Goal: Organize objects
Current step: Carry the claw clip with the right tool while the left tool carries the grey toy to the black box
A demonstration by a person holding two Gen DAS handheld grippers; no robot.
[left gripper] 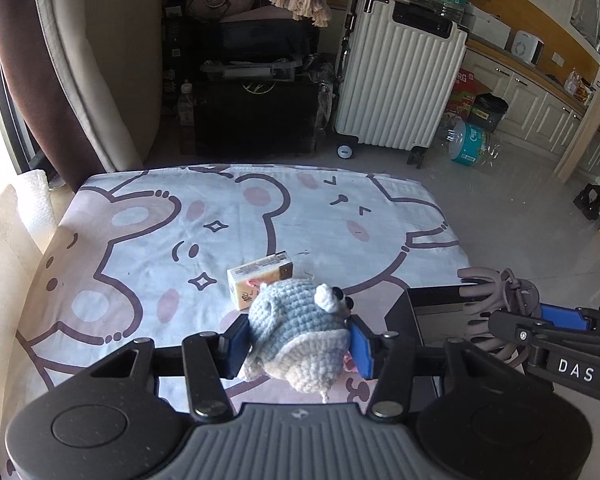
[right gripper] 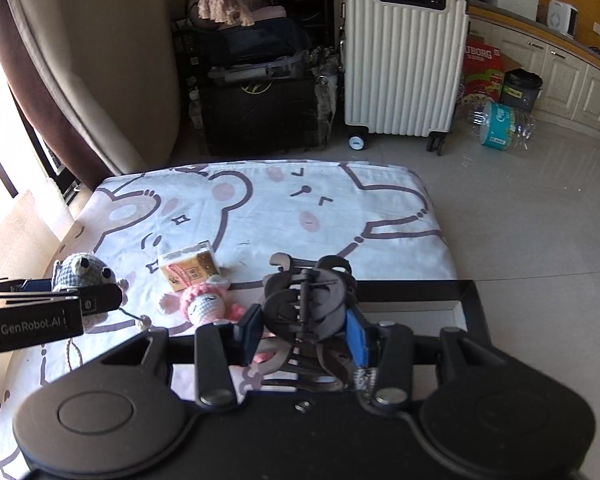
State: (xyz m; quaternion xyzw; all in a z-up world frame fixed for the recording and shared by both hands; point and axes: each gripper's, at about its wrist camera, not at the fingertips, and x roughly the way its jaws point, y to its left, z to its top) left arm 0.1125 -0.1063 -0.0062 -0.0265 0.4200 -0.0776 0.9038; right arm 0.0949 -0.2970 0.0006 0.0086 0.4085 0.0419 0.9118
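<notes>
two grips: left fingers (left gripper: 245,340) pinching nubbly crocheted mouse (left gripper: 296,332), right fingers (right gripper: 358,336) clamping toothed claw clip (right gripper: 308,304)

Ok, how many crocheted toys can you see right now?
2. The blue crocheted toy is clamped in the left gripper, lifted above the bedsheet. The pink crocheted toy lies on the sheet beside the small carton. Others may be hidden.

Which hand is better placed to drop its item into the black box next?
Right. The right gripper, shut on the grey plastic hair claw, is right at the black box. The left gripper holds the blue crocheted toy over the cloth, farther away.
</notes>
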